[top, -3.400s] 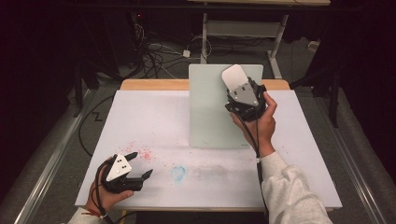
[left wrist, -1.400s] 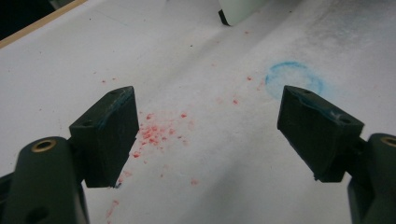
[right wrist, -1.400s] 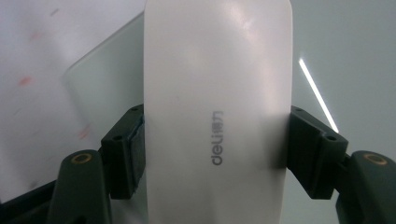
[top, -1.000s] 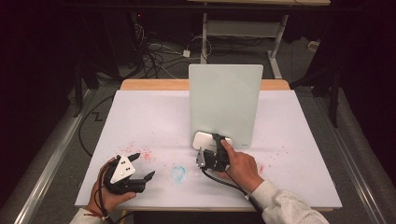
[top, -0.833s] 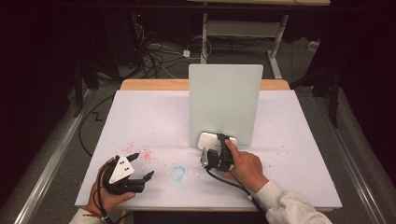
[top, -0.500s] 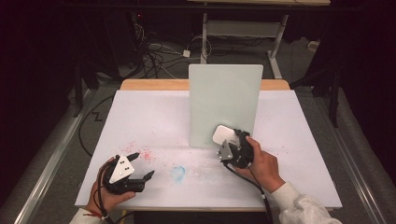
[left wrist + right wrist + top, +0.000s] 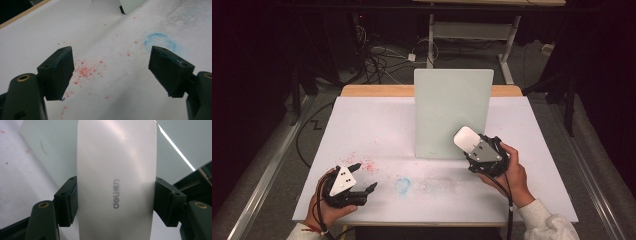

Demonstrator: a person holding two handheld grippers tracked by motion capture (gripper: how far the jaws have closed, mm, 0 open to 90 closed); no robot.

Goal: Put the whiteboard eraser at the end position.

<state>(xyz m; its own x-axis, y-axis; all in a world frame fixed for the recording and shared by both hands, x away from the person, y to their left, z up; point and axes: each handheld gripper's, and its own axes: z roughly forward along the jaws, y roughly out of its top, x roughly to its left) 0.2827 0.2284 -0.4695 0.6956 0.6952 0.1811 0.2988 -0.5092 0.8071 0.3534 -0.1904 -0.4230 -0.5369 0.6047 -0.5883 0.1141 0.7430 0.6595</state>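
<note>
A white oblong eraser (image 7: 463,136) with grey "deli" lettering is clamped across its width by my right gripper (image 7: 472,149), which is shut on it. It is held off the table, in front of the lower right corner of an upright pale green board (image 7: 452,112). In the right gripper view the eraser (image 7: 116,177) stands between both black pads (image 7: 67,202), with the board behind it. My left gripper (image 7: 365,176) rests at the table's front left. Its jaws are open and nothing is between them (image 7: 111,72).
The white table sheet (image 7: 377,125) bears scattered red specks (image 7: 85,72) near the left gripper and a faint blue ring mark (image 7: 402,185) in front of the board. Cables and a stand's legs lie on the dark floor behind the table.
My right gripper has lifted the eraser from the foot of the board and carried it right and upward. The left gripper has stayed still.
</note>
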